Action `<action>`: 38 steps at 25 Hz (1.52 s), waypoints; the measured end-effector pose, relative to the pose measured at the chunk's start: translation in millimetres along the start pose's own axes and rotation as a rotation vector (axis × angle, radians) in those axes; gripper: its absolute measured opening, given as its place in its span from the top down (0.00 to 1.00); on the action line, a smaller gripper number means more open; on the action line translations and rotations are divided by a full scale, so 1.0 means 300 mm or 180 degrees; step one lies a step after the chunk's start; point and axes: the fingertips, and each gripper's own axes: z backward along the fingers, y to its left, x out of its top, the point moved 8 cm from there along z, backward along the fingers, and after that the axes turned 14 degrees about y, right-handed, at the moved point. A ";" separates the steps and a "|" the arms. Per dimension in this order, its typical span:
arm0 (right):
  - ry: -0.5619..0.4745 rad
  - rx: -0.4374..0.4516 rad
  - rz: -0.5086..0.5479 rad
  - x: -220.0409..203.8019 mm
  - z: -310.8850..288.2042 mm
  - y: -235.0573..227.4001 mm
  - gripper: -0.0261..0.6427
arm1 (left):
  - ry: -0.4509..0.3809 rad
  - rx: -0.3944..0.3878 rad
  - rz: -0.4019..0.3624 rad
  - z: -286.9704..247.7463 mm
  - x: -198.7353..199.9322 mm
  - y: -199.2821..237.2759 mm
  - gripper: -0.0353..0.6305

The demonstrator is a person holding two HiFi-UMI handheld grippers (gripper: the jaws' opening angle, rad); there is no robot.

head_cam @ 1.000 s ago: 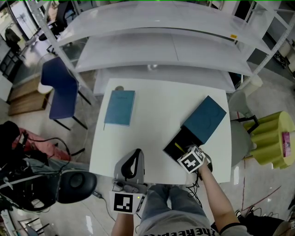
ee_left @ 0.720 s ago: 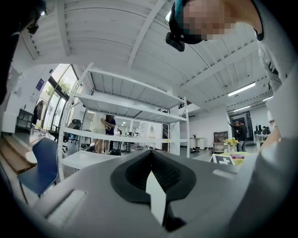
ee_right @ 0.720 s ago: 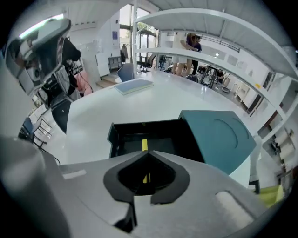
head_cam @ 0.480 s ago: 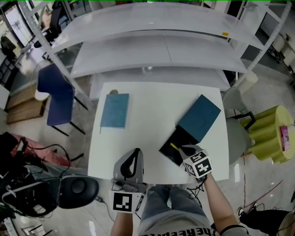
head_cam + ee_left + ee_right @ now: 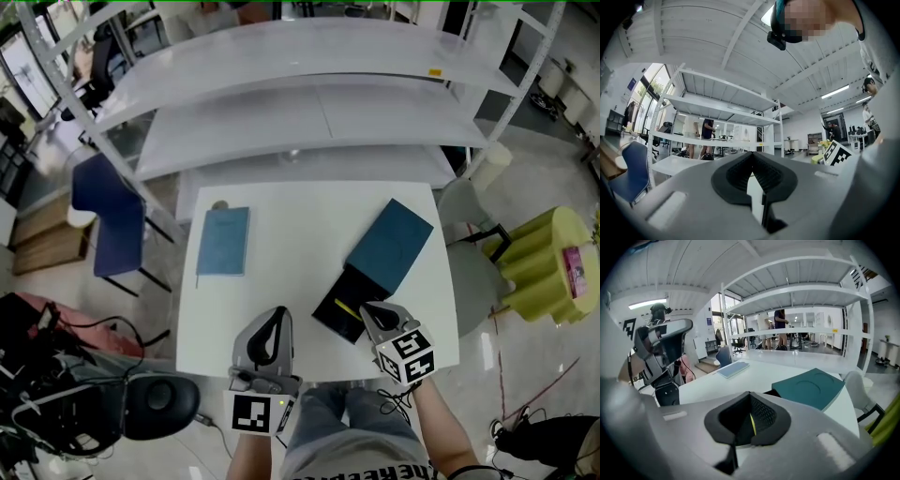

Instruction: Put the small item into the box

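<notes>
An open black box (image 5: 339,307) lies at the table's front right, its teal lid (image 5: 389,246) beside it on the far side. A thin yellow small item (image 5: 348,308) lies inside the box. My right gripper (image 5: 367,310) sits at the box's near corner, jaws shut and empty; in the right gripper view the yellow item (image 5: 753,424) shows through the hollow between the pads of that gripper (image 5: 750,395), with the teal lid (image 5: 811,387) beyond. My left gripper (image 5: 277,312) rests at the table's (image 5: 300,216) front edge, shut and empty, and in its own view the left gripper (image 5: 752,155) points upward.
A light blue notebook (image 5: 222,241) lies at the table's left rear. White shelving (image 5: 309,103) stands behind the table. A blue chair (image 5: 105,220) is at the left, a yellow-green stool (image 5: 544,262) at the right, and a black stool (image 5: 155,403) near my left side.
My right gripper has drawn back from over the box toward me. The yellow item stays in the box. The left gripper has not moved.
</notes>
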 end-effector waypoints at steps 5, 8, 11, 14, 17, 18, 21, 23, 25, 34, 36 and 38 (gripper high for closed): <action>-0.0219 -0.0011 -0.0012 0.014 0.053 -0.006 0.96 | -0.0009 -0.0001 -0.0023 -0.007 0.015 -0.020 0.92; -0.0338 -0.0011 0.0039 0.027 0.089 -0.004 0.96 | -0.0013 0.0004 -0.0032 -0.006 0.025 -0.034 0.92; -0.0470 -0.0040 0.0125 0.046 0.131 0.001 0.96 | -0.0019 0.0013 -0.0042 -0.002 0.035 -0.051 0.92; -0.0609 -0.0079 0.0191 0.065 0.175 0.008 0.96 | -0.0025 0.0021 -0.0050 0.004 0.044 -0.066 0.92; -0.0713 -0.0075 0.0227 0.082 0.221 0.009 0.96 | -0.0027 0.0041 -0.0067 0.013 0.056 -0.084 0.92; -0.0748 -0.0070 0.0234 0.087 0.236 0.009 0.96 | -0.0031 0.0049 -0.0073 0.015 0.060 -0.090 0.92; -0.0850 -0.0074 0.0267 0.102 0.274 0.009 0.96 | -0.0041 0.0072 -0.0085 0.021 0.068 -0.105 0.92; -0.0919 -0.0088 0.0295 0.109 0.299 0.010 0.96 | -0.0043 0.0088 -0.0091 0.027 0.071 -0.115 0.92; -0.1000 -0.0097 0.0316 0.117 0.325 0.010 0.95 | -0.0058 0.0101 -0.0097 0.033 0.074 -0.125 0.92; -0.1266 -0.0117 0.0419 0.150 0.429 0.016 0.95 | -0.0133 0.0159 -0.0138 0.065 0.097 -0.172 0.92; -0.1317 -0.0133 0.0448 0.154 0.450 0.016 0.95 | -0.0147 0.0167 -0.0150 0.071 0.102 -0.184 0.92; -0.1369 -0.0157 0.0483 0.159 0.473 0.020 0.95 | -0.0153 0.0178 -0.0162 0.080 0.106 -0.195 0.92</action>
